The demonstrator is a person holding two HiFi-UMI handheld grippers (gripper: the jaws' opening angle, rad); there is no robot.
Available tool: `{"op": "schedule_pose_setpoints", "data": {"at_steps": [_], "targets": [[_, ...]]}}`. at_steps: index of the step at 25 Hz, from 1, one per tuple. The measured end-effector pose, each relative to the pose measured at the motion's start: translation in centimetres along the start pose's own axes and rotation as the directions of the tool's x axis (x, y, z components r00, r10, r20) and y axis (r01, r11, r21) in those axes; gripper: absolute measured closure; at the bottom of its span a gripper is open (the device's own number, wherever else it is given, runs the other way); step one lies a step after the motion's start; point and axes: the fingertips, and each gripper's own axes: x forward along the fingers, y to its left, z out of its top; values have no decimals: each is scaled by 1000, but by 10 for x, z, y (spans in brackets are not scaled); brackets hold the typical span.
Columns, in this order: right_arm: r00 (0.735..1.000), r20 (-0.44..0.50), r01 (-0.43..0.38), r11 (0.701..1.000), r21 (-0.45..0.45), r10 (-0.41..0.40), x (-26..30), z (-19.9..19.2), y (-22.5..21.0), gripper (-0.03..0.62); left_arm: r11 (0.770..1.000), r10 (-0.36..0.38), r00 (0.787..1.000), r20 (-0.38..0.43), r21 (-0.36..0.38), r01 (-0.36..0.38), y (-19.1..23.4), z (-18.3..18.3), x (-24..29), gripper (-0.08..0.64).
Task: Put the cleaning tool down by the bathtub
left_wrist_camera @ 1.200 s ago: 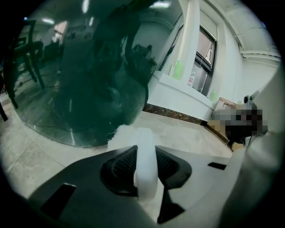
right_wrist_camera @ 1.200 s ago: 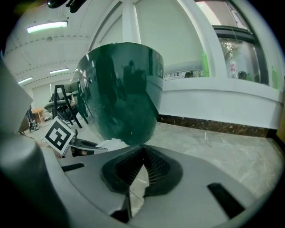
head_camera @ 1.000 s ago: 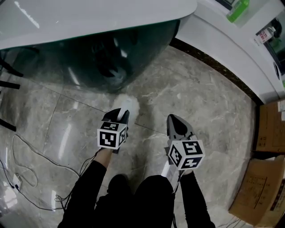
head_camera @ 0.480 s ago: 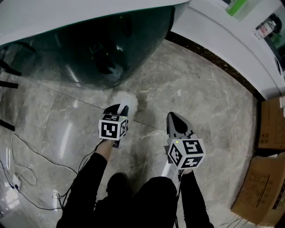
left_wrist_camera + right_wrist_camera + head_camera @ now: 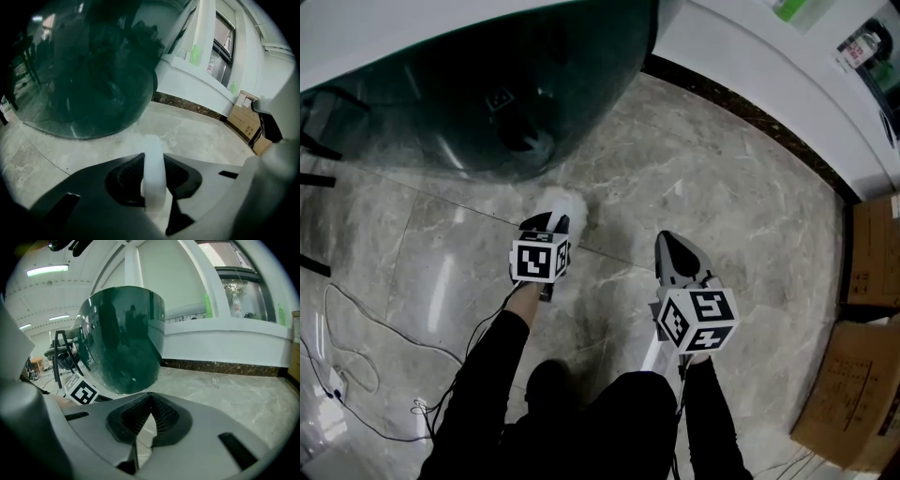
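Left gripper (image 5: 550, 223) tight around white, perhaps fluffy cleaning tool (image 5: 567, 203); right gripper (image 5: 149, 398) closed, empty.

- No word, brand or number can be read anywhere.
- Left cube (image 5: 540, 262), at 9 o'clock near the head view's centre: black-and-white square markers, code patterns rather than letters. One of its markers also shows at 8 o'clock in the right gripper view.
- Right cube (image 5: 697, 319), at 4 o'clock: the same kind of markers, no letters.
- Bottle (image 5: 863, 49), at 2 o'clock by the edge: red-and-white label, print too small to read.
- Box (image 5: 851, 403), at 4 o'clock by the edge: faint dark print, too blurred to read.
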Motion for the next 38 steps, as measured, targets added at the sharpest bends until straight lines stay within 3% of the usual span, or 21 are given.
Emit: {"op": "schedule_pose_setpoints", "data": {"at_steps": [18, 28, 38], "targets": [[1000, -19, -3, 1000, -23, 3, -1, -1, 6, 592, 999, -12, 999, 35, 48, 11, -7, 15, -5, 440], [999, 11, -35, 999, -21, 36, -2, 11, 19, 592, 986, -83, 989, 126, 157, 63, -22, 52, -62, 443], [997, 40, -70, 996, -55, 73, -15, 30, 34, 592, 978, -137, 972, 191, 180, 102, -40, 76, -116, 551]]}}
